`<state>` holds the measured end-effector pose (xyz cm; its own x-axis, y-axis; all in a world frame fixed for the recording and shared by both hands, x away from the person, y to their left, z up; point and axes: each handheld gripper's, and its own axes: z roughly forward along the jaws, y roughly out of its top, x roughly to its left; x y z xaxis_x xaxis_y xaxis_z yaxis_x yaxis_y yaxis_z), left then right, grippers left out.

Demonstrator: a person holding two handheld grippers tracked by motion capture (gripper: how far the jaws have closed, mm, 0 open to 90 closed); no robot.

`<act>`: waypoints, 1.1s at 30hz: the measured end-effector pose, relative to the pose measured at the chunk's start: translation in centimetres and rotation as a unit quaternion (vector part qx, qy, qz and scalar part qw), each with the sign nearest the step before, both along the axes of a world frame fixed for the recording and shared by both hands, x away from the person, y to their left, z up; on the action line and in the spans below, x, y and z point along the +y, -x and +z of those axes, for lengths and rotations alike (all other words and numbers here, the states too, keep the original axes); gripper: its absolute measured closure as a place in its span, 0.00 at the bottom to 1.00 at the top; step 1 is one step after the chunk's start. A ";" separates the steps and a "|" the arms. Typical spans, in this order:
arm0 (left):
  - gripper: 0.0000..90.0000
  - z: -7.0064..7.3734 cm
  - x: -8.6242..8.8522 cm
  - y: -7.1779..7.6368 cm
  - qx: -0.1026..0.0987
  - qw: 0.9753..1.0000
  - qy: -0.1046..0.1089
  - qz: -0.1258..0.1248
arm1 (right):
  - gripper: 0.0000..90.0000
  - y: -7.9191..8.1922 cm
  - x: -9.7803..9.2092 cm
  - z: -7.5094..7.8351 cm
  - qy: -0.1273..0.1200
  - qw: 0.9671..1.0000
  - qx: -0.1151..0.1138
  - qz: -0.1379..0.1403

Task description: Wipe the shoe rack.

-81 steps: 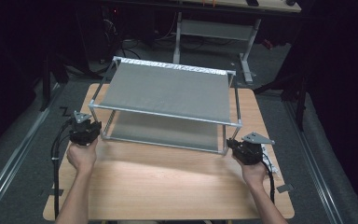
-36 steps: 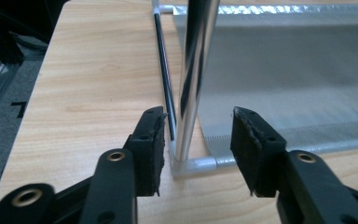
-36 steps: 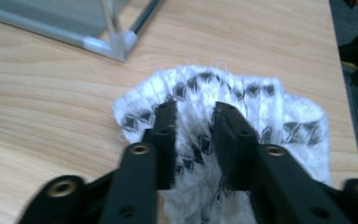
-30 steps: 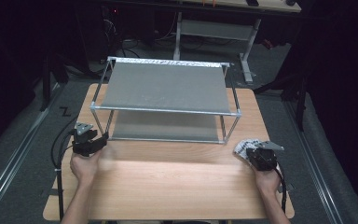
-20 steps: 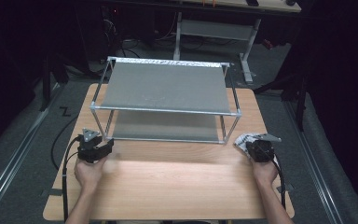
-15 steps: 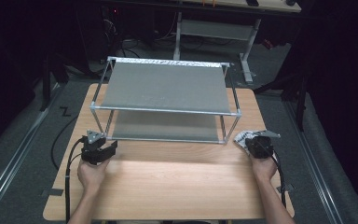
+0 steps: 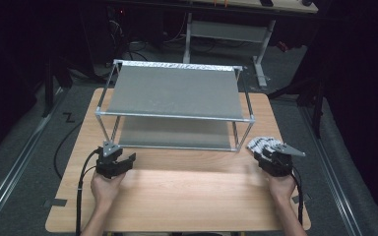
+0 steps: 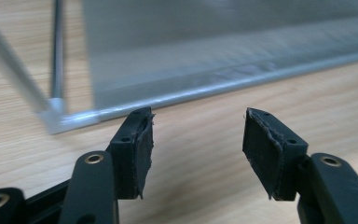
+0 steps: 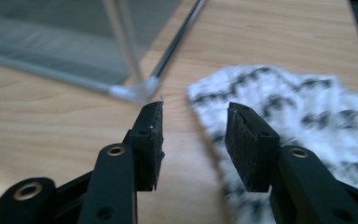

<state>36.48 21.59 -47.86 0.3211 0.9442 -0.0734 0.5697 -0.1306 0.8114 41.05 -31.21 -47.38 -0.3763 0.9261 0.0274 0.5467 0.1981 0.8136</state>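
Now left gripper [image 7: 124,160] has edged rightward

Left gripper [image 7: 123,161] drawn back from the rack's [image 7: 177,93] front-left corner, now low near the front rail, jaws apart | right gripper [image 7: 265,153] pulled off the front-right corner, now beside the patterned cloth [image 7: 263,144] | rack sits farther back on the table [image 7: 187,196]
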 end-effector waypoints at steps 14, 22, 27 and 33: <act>0.43 -1.2 -3.4 2.1 0.012 0.998 -0.010 -0.053 | 0.61 3.9 2.9 -1.6 -0.002 0.998 -0.001 0.055; 0.42 -2.2 -5.2 2.3 0.022 0.997 -0.014 -0.070 | 0.61 4.2 4.1 -2.4 0.020 0.997 0.007 0.072; 0.42 -2.6 -6.3 2.6 0.021 0.997 -0.020 -0.076 | 0.61 4.1 4.7 -2.7 0.035 0.996 0.010 0.079; 0.42 -2.8 -7.1 2.5 0.021 0.996 -0.026 -0.077 | 0.59 4.0 4.9 -2.7 0.044 0.996 0.013 0.078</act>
